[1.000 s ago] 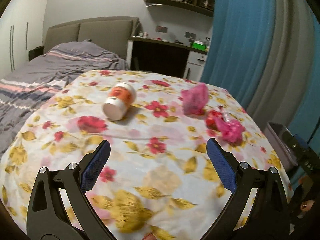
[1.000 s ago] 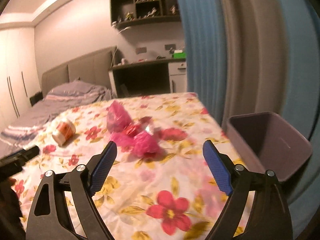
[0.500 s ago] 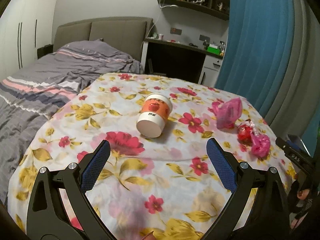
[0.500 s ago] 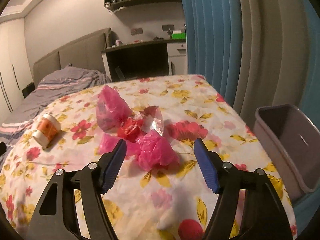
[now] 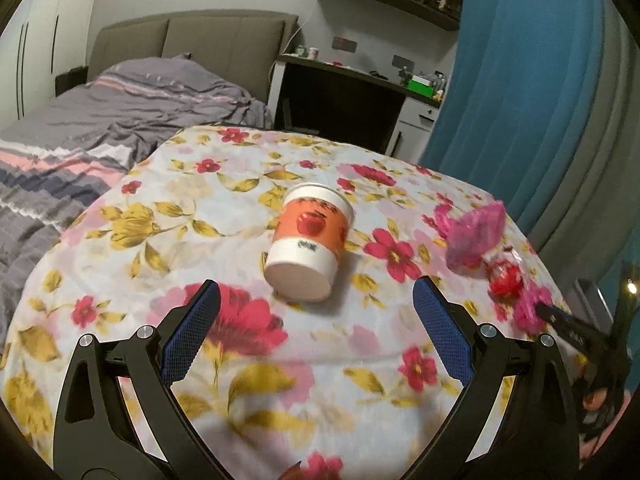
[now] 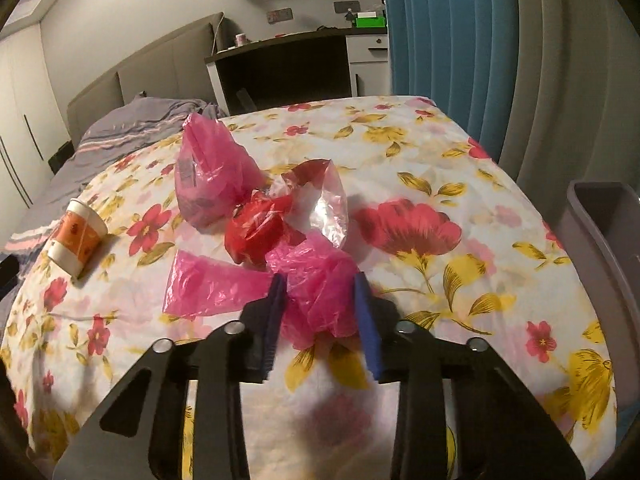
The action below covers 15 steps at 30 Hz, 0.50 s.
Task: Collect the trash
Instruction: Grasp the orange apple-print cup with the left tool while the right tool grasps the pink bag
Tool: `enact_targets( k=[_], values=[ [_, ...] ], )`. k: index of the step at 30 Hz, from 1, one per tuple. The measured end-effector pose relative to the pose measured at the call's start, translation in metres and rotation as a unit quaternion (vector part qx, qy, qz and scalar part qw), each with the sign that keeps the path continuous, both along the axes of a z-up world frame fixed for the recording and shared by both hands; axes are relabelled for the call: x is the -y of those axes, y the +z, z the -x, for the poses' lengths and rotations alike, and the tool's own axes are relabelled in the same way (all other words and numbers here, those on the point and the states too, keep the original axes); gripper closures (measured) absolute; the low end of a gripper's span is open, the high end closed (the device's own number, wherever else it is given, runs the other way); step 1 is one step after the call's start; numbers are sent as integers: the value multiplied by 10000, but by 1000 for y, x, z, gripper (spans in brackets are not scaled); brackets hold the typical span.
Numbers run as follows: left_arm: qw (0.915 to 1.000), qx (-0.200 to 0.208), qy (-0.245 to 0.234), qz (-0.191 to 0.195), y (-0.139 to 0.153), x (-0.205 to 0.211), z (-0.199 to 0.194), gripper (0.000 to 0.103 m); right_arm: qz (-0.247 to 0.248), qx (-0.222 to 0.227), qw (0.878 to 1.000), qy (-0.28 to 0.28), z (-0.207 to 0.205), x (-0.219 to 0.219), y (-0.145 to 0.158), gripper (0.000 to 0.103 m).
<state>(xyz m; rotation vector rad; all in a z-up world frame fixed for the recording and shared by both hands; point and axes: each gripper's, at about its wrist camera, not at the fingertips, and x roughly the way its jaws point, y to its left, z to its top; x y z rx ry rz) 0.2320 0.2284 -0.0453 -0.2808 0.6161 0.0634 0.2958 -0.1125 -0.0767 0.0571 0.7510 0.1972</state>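
Observation:
A white and orange paper cup [image 5: 310, 236] lies on its side on the floral tablecloth [image 5: 224, 184], its base toward me. My left gripper [image 5: 316, 290] is open just short of it, with nothing between the fingers. In the right wrist view a crumpled pink plastic bag [image 6: 320, 292] sits between the closing jaws of my right gripper [image 6: 319, 280], and the blue pads touch its sides. Behind it lie a red wrapper [image 6: 260, 228], a clear bag [image 6: 328, 204], a flat pink bag [image 6: 208, 284] and a puffed pink bag [image 6: 208, 176]. The cup [image 6: 78, 236] shows at far left.
A grey bin [image 6: 600, 232] stands off the table's right edge, below the tabletop. A bed with grey striped covers [image 5: 120, 112] is to the left. A dark desk [image 5: 340, 96] and blue curtains [image 5: 520, 80] stand behind the table.
My right gripper came forward and down onto the crumpled pink bag while its jaws narrowed around it. My left gripper shifted toward the cup, which now lies centred ahead of its fingers.

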Motion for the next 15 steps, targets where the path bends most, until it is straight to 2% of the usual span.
enact_targets(
  k=[7,12,15],
  values=[
    [9993,-338,47,164,-21,-12,-43,8,-65,202,9998,10,14,8,8,75],
    [9987,-408,-76,288,-29,-13,-57,15,-169,335,9993,73,27,14,19,75],
    [9978,-525,-123,383,-35,-14,-66,26,-183,360,9991,134,33,14,21,75]
  ],
)
